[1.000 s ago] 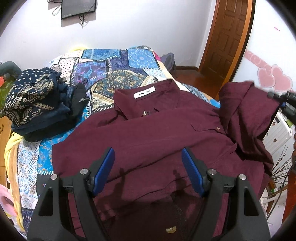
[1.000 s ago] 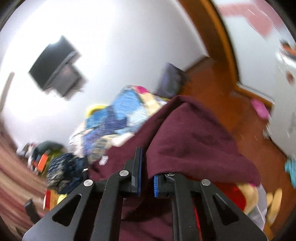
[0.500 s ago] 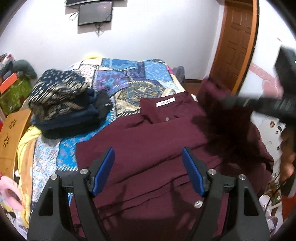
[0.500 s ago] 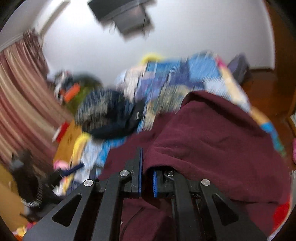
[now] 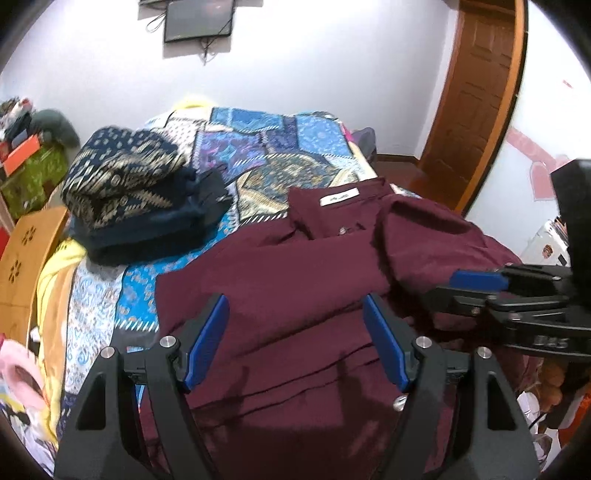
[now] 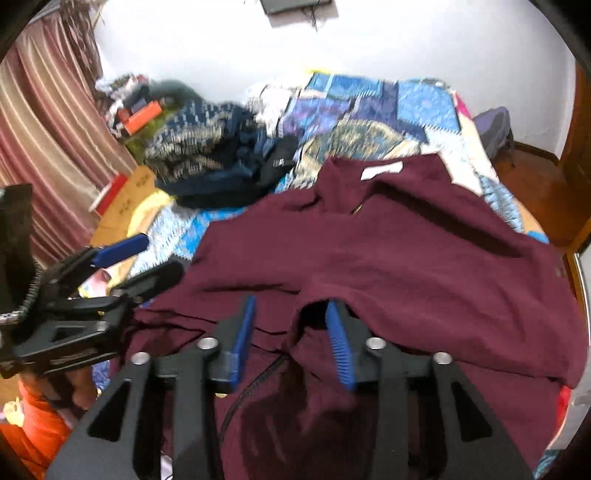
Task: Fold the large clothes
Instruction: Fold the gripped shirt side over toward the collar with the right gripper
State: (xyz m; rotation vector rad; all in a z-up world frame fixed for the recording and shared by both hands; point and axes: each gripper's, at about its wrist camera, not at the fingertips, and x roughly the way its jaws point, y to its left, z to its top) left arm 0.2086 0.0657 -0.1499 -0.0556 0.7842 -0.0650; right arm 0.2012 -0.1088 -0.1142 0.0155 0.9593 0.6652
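A large maroon shirt (image 5: 295, 280) lies spread on the patchwork bedspread (image 5: 258, 155), collar and white label (image 5: 339, 196) toward the far wall. Its right sleeve (image 5: 424, 236) is folded in over the body. My left gripper (image 5: 295, 332) is open and empty above the shirt's lower middle. My right gripper (image 6: 290, 325) is open just over the sleeve's end, with cloth lying between the jaws but not clamped; it also shows at the right of the left wrist view (image 5: 458, 290). The left gripper shows at the left of the right wrist view (image 6: 140, 258).
A stack of folded dark blue patterned clothes (image 5: 133, 192) sits on the bed's left side. A wooden door (image 5: 476, 103) is at the right, a wall screen (image 5: 199, 18) above the bed, clutter and a striped curtain (image 6: 44, 129) at the left.
The right gripper carried the sleeve in over the shirt body, lowered it and opened, letting it go. The left gripper stayed open and drew back a little.
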